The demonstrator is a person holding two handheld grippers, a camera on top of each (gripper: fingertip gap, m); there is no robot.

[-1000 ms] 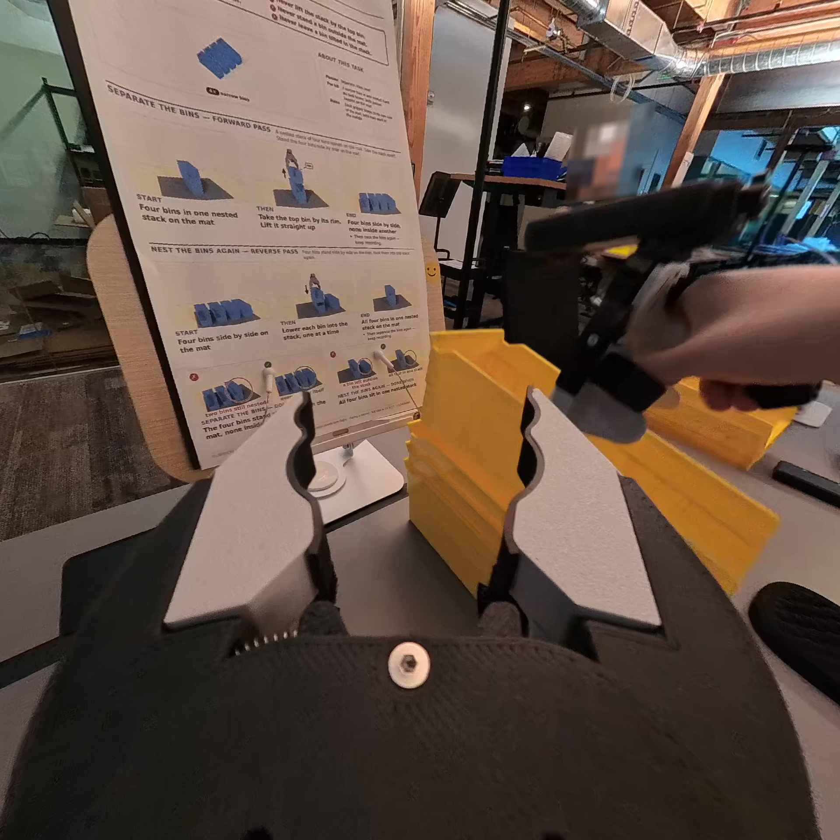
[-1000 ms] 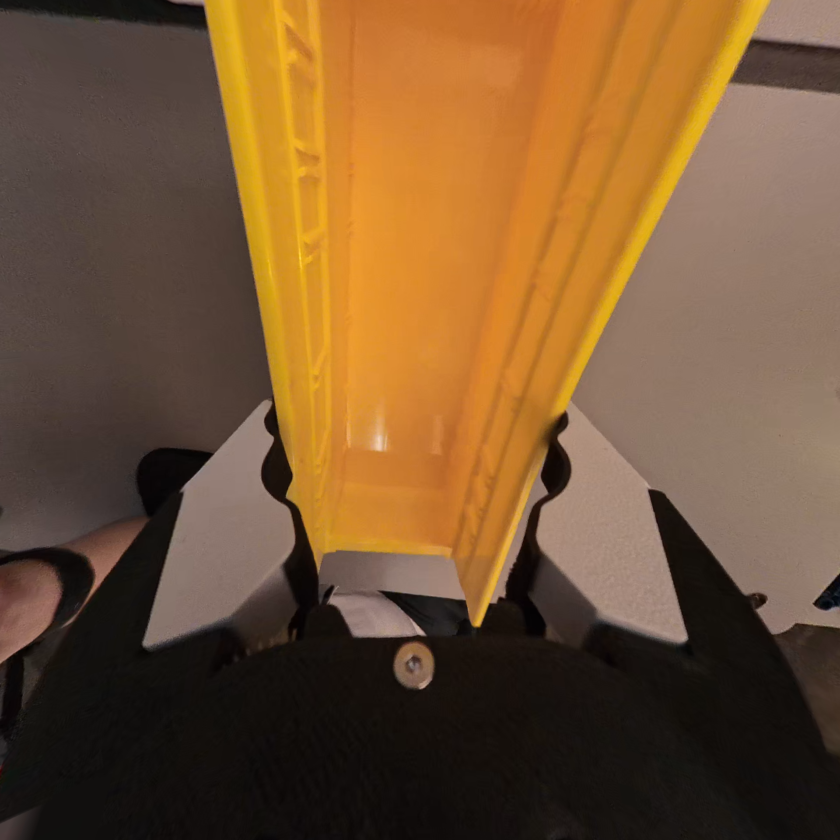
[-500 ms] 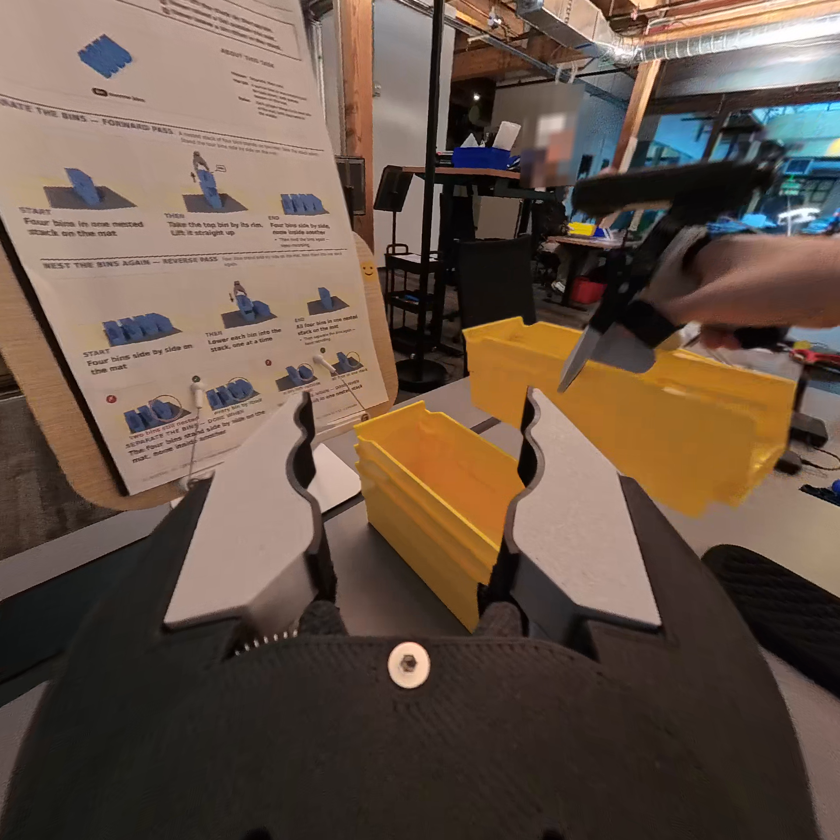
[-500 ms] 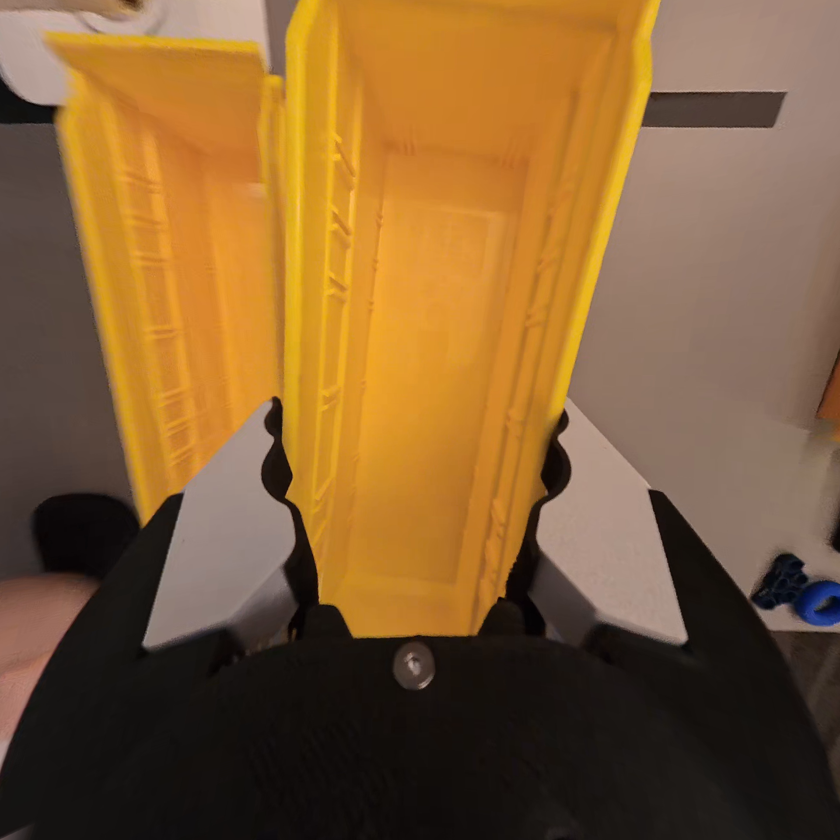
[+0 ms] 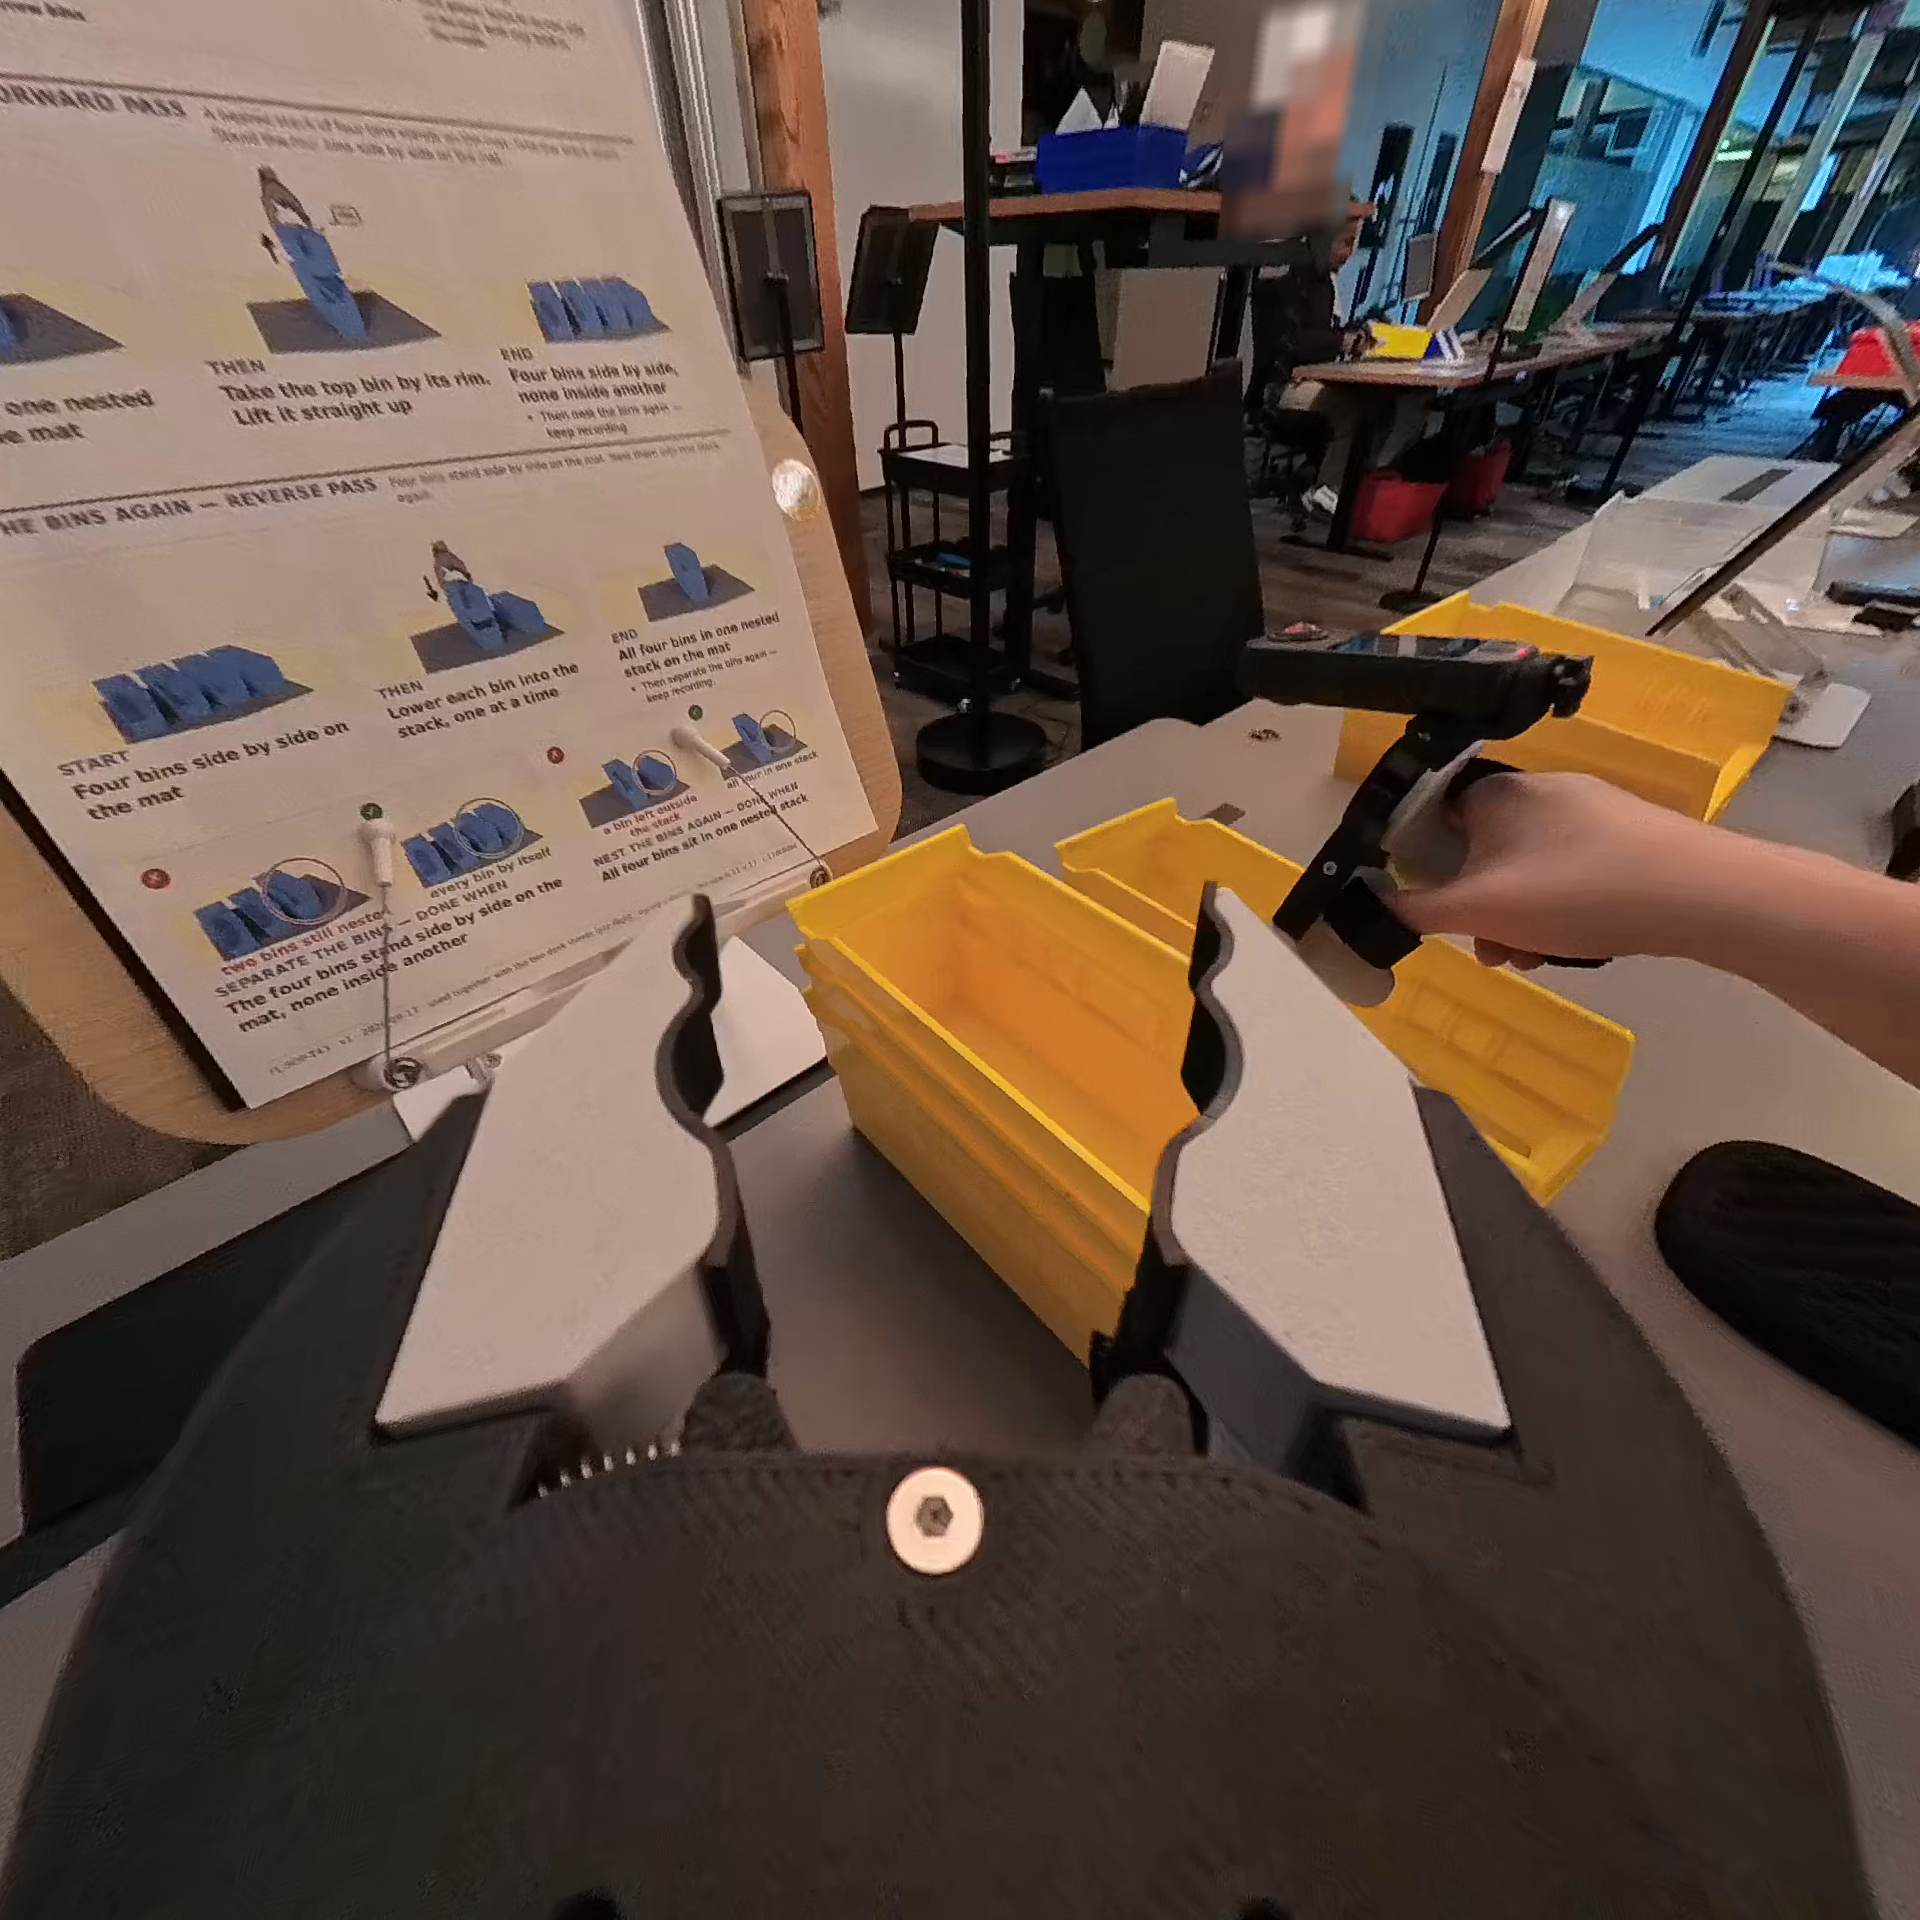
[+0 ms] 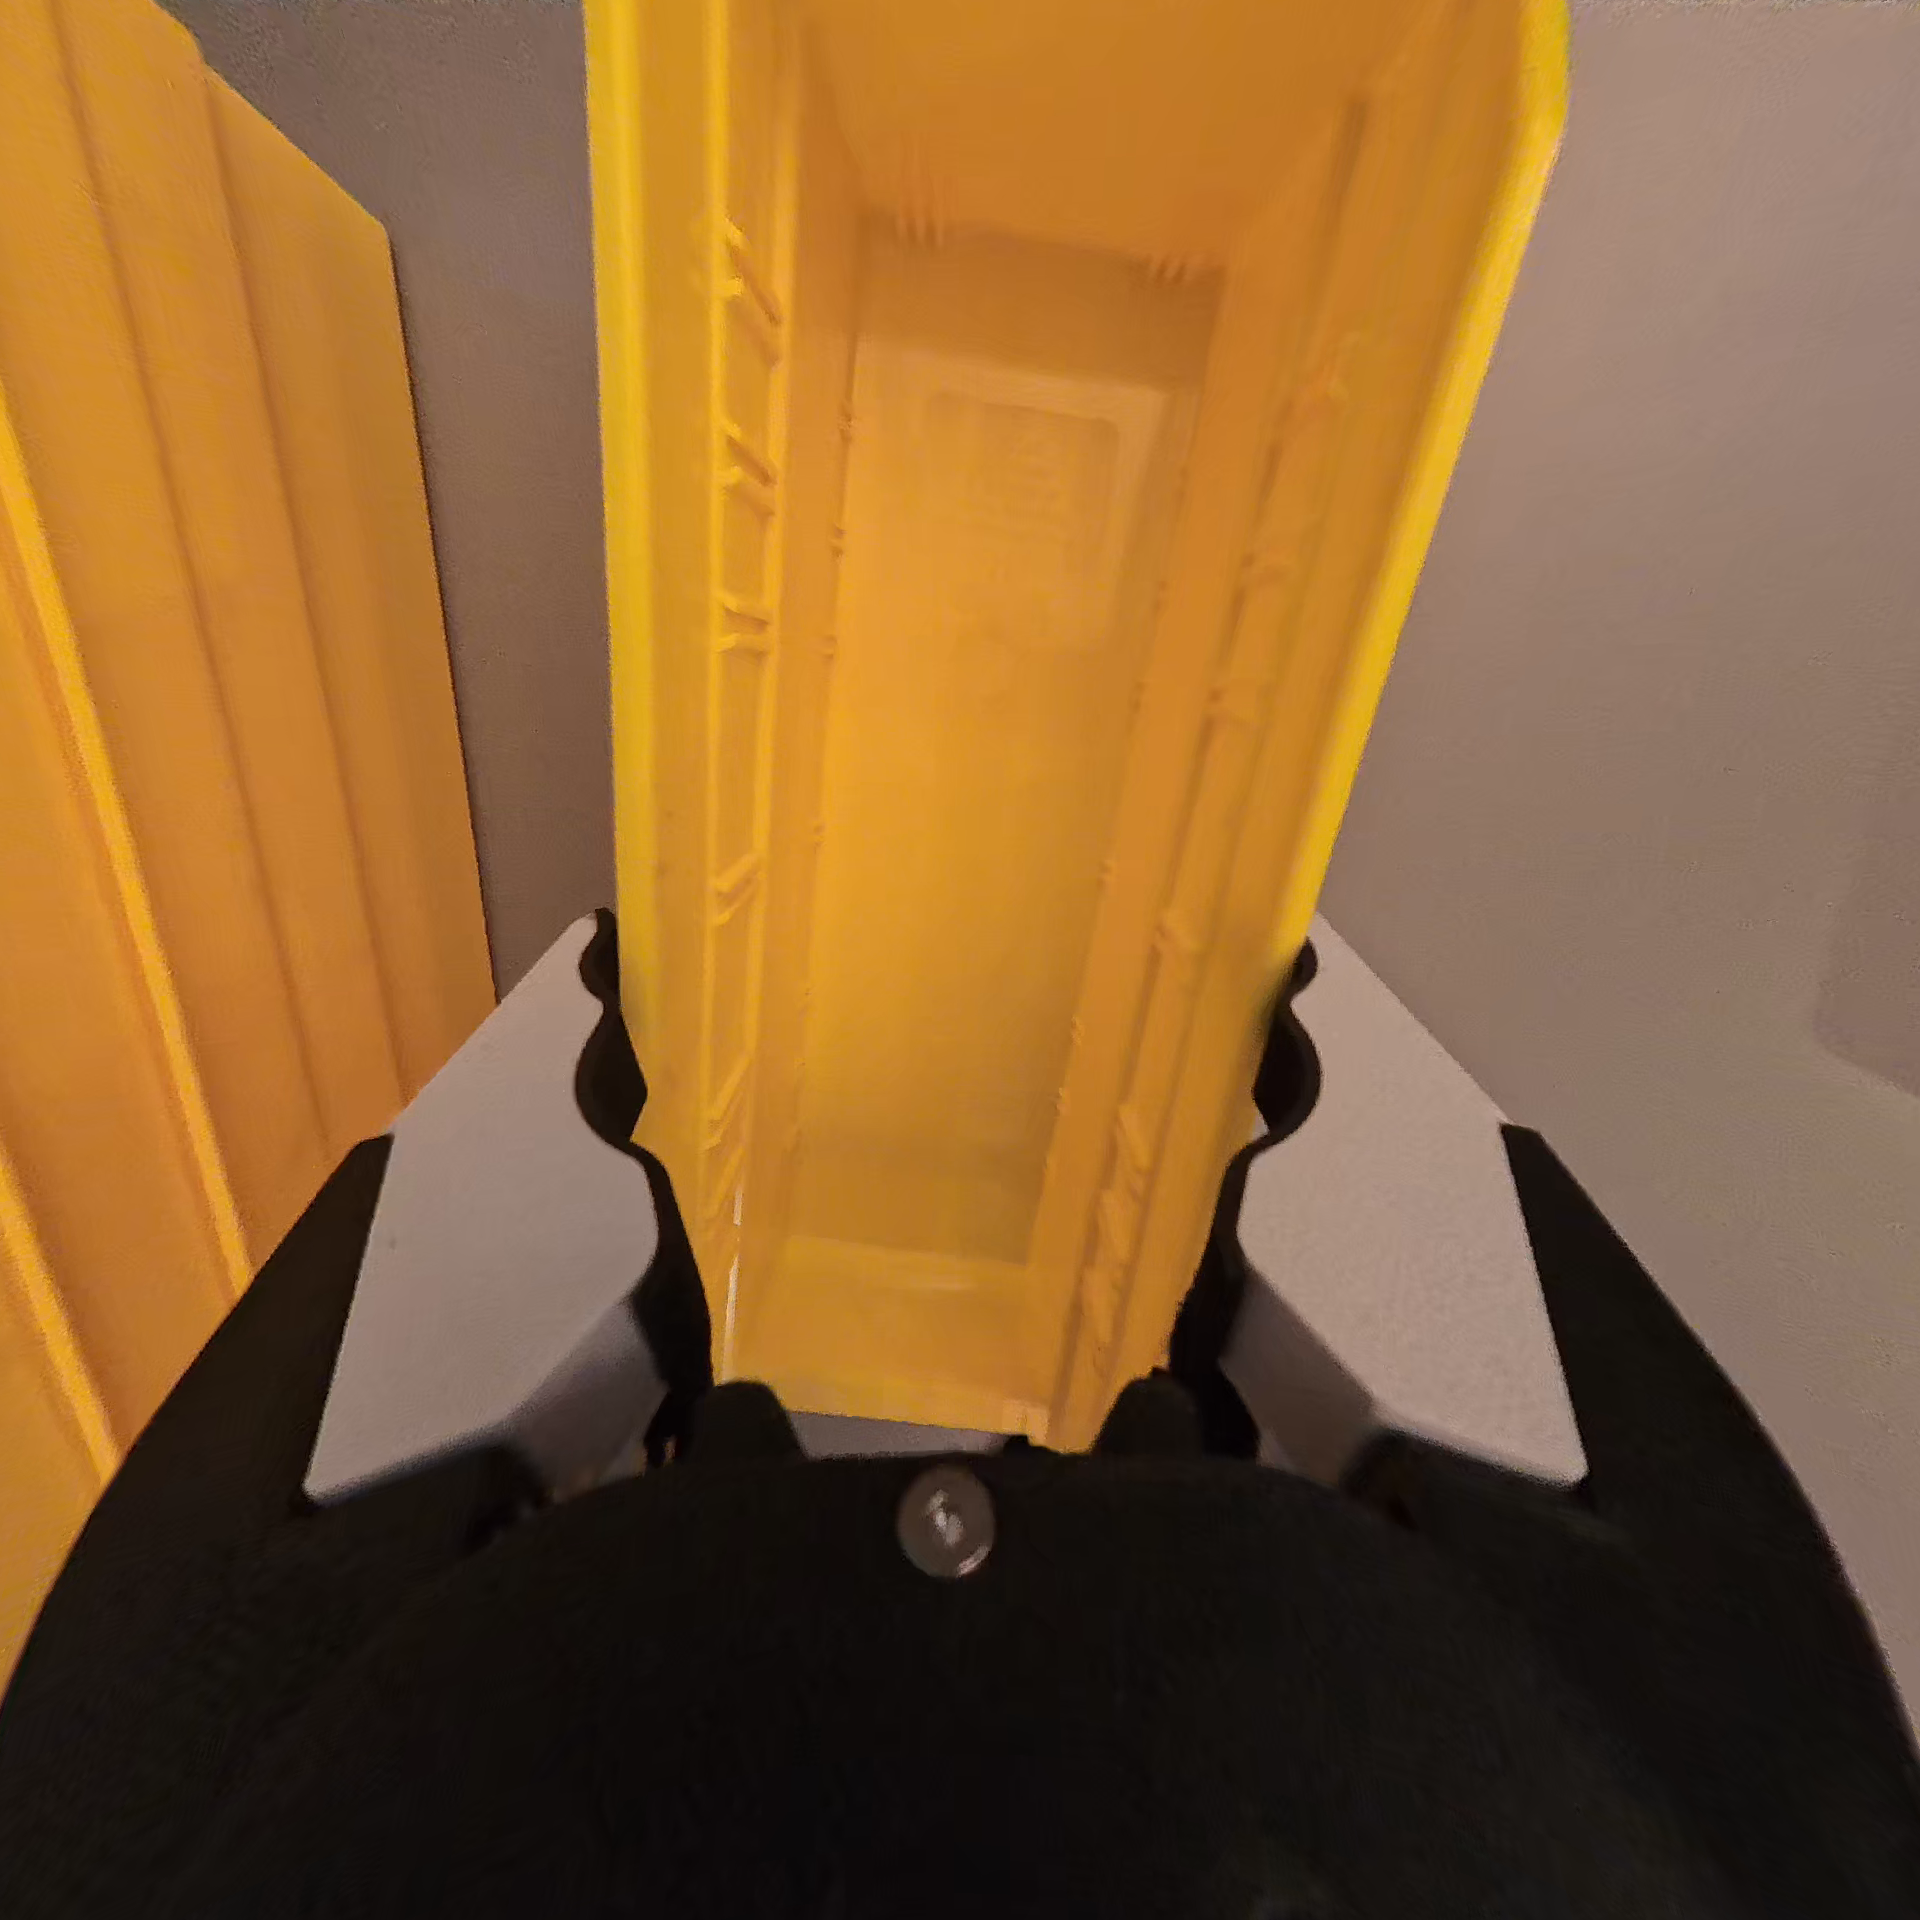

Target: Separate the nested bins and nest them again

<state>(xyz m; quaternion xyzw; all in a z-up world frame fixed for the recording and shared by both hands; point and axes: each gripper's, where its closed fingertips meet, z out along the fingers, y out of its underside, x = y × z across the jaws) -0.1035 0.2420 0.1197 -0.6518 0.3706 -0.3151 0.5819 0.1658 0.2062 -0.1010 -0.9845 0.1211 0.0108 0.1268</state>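
Beside the propped white paper instruction sheet (image 5: 343,540) stood one nested stack of yellow plastic bins (image 5: 977,1049). Two more single yellow bins (image 5: 1455,1029) (image 5: 1621,707) lay farther from it. Two black-and-grey grippers (image 5: 951,935) (image 5: 1340,935) showed.

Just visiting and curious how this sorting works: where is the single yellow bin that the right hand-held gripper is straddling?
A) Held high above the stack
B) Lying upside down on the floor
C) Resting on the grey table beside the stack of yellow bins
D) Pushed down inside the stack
C: the single yellow bin sits on the grey table, beside the stack of yellow bins, a strip of table between them.
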